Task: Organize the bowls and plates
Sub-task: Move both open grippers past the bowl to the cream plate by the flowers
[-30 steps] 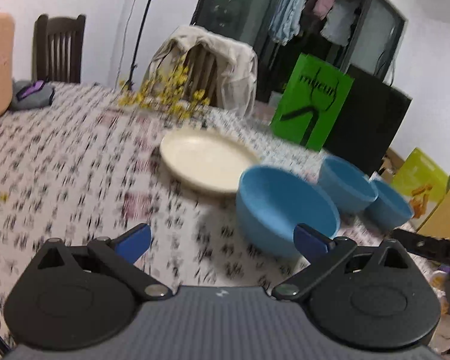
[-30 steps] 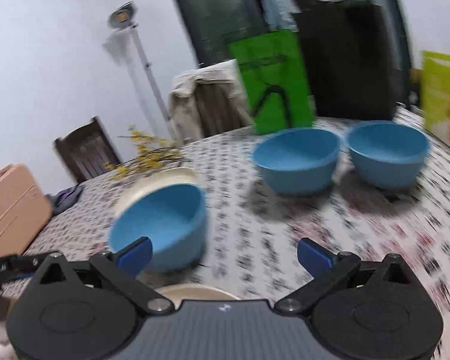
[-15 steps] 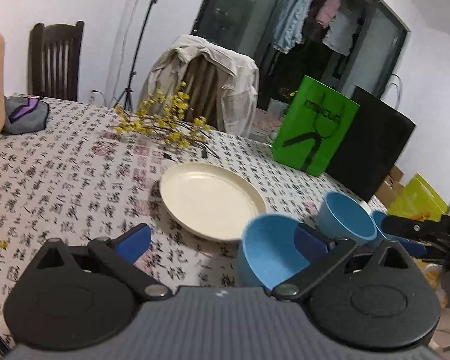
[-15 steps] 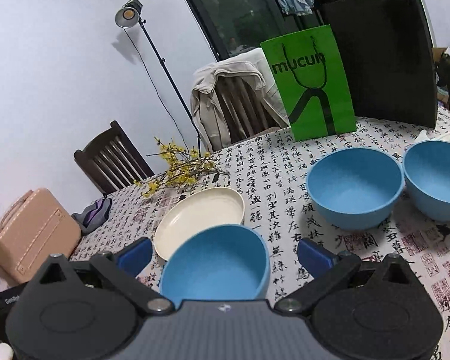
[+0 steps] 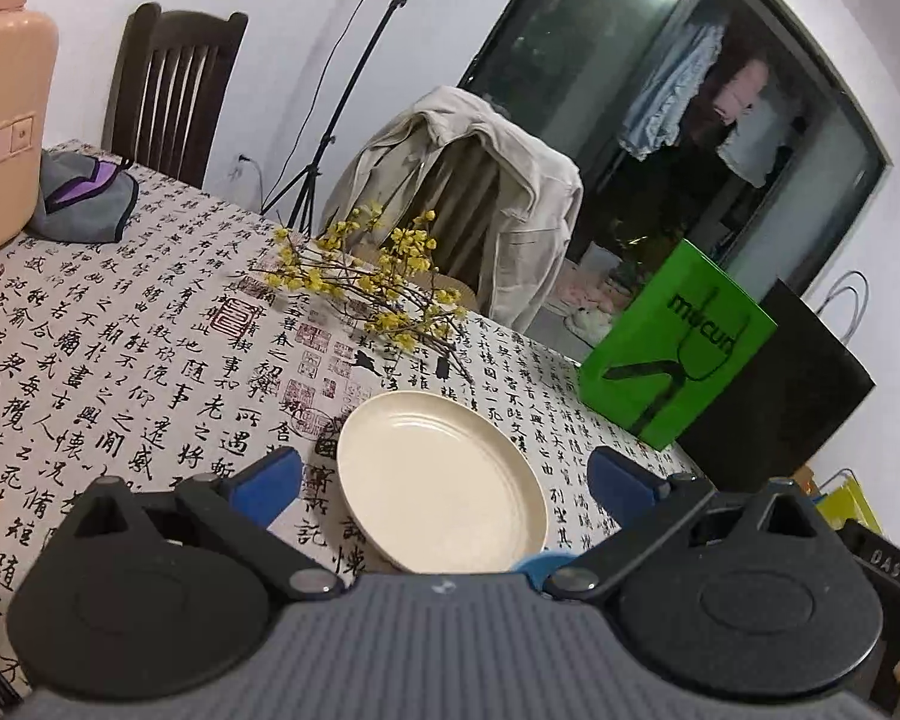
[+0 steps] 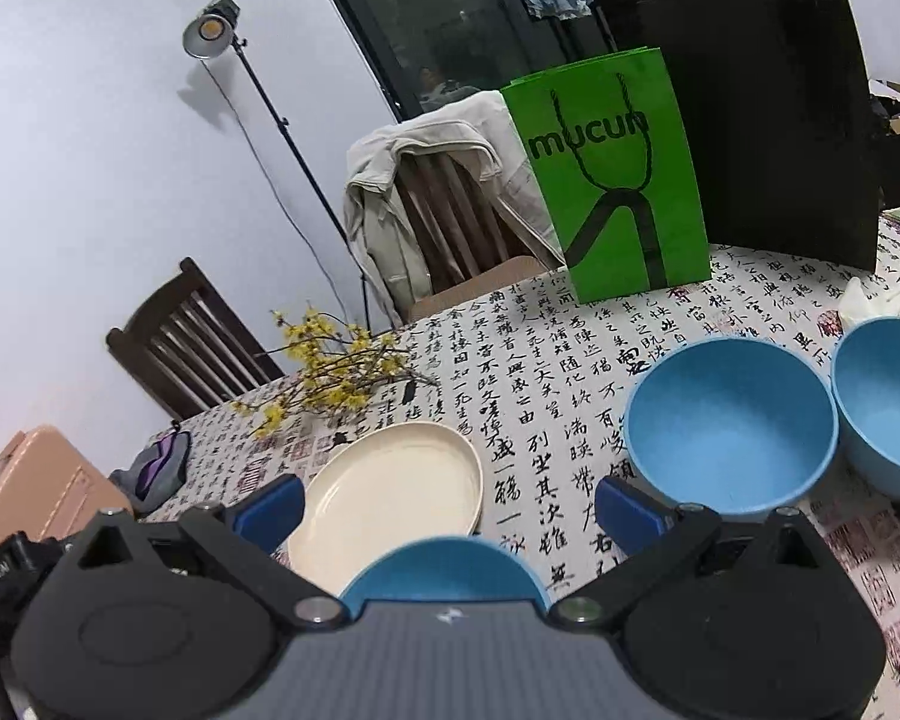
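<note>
A cream plate (image 5: 441, 480) (image 6: 390, 495) lies on the calligraphy-print tablecloth (image 5: 150, 324). My left gripper (image 5: 444, 477) hovers open above it, nothing between its blue fingertips. A sliver of a blue bowl (image 5: 540, 564) shows at its body's edge. In the right wrist view the same near blue bowl (image 6: 444, 567) sits just under my right gripper (image 6: 447, 501), which is open and holds nothing. Two more blue bowls (image 6: 729, 420) (image 6: 888, 402) stand side by side to the right.
Yellow flower twigs (image 5: 366, 282) lie behind the plate. A green paper bag (image 6: 612, 180) and a black bag (image 6: 774, 120) stand at the table's far edge. A peach case (image 5: 0, 132) and a grey pouch (image 5: 84, 198) sit at the left. Chairs (image 5: 468, 204) ring the table.
Both grippers have risen and tilted up. The near blue bowl has slid almost out of the left view and lower in the right view. Both stay open.
</note>
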A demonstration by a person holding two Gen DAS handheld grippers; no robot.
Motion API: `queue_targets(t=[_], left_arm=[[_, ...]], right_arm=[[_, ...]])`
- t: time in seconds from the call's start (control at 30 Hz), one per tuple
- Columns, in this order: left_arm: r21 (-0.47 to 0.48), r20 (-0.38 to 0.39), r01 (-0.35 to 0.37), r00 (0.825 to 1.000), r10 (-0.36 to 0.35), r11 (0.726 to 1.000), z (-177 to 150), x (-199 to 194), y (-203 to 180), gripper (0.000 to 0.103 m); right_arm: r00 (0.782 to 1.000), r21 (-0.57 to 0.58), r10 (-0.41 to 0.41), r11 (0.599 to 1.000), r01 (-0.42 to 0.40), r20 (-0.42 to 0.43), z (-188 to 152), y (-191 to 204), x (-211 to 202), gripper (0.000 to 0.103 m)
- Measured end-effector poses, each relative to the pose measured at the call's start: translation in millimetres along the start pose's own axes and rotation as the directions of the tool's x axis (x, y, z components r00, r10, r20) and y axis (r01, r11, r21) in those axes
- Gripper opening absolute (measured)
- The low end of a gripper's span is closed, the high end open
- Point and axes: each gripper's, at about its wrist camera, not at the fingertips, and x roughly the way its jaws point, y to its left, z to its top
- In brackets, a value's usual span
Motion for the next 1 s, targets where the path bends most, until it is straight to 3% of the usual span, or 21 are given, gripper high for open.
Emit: queue_targets(t=[0.43,0.73,1.0], left_arm=[[-0.178,-0.127,-0.013,0.992,-0.01,0.984,22,60,11,0.103],[-0.232,-0.158,-0.038,0.987,0.0,0.972,27,97,14,0.103],[-0.231,-0.216,-0.08,0.976,0.029,0.97,19,128,31,0.103]], right_arm=[[0.998,0.049,-0.062,0.997,0.064,-0.026,29,-3,51,0.103],[0.992,0.024,-0.096,0.995,0.098,-0.087,37,-2,86,0.103],[0.99,-0.015,-0.112,0.994,0.111,-0.086,38,-4,107,0.103]])
